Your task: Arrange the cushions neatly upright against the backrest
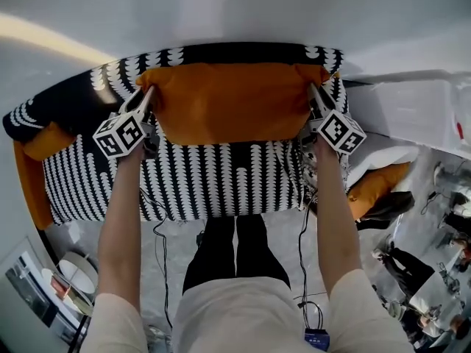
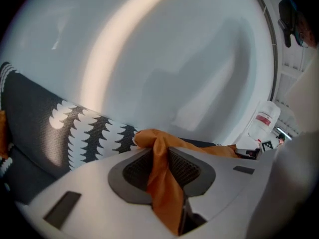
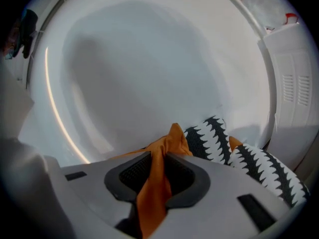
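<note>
Sofa (image 1: 221, 186): covered in black-and-white scallop-print woven fabric, padded, long seat. Its backrest (image 1: 243, 52) is seen at the far side against a plain white wall (image 2: 174, 59).

Large orange cushion (image 1: 232, 101): rectangular, matte cloth cover, plump. It is stood across the middle of the seat, far edge at the backrest. It is judged light and soft: it will sag and fold in the middle if lifted by one end, and the cover is not slippery. Hold is best taken at the two far corners, where loose fabric can be bunched. Nothing fragile.

Second orange cushion (image 1: 33, 164): slumped at the sofa's left end, not upright yet.

Third orange cushion (image 1: 375, 186): seen off the sofa to the right, lying low on something white.

Left tongs (image 2: 160, 158): closed on a gathered fold of the large cushion's far-left corner, cloth squeezed between ribbed dark pads.

Right tongs (image 3: 158, 171): likewise pinching the far-right corner fabric, though the grip looks a little looser.
</note>
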### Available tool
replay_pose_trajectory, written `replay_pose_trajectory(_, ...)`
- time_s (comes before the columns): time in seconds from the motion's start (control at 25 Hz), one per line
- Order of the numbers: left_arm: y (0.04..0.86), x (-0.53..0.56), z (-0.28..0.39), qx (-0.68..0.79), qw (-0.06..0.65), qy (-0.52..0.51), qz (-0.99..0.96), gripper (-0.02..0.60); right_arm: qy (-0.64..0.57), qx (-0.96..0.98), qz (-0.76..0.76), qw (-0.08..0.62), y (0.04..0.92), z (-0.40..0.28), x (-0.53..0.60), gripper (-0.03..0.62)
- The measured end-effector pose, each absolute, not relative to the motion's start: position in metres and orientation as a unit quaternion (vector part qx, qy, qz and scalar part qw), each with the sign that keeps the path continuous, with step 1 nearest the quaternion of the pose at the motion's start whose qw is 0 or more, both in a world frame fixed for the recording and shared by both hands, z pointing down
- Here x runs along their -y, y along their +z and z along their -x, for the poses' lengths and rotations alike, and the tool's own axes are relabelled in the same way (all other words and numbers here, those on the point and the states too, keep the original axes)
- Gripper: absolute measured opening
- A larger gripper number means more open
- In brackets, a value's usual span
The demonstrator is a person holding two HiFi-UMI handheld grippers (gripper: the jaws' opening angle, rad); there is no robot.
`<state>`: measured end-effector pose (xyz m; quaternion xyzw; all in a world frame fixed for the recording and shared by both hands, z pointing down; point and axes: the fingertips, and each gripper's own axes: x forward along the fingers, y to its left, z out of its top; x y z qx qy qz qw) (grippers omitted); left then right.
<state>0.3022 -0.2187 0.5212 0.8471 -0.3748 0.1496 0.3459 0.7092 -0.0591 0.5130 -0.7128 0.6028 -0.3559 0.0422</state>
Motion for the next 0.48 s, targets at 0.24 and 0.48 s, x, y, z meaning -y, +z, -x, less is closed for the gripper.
replay_pose_trajectory(0.24,0.52,0.223,-0.294,0.379,0.331,0.183,-0.844,0.158,-0.353,-0.596,0.721,-0.011,0.513,-0.709,0.063,0.196)
replay_pose_trajectory(0.48,0.504,0.195,-0.262,0.403,0.326,0.195,-0.833,0.235,-0.347,-0.592,0.726,-0.048,0.478,-0.693,0.012,0.264)
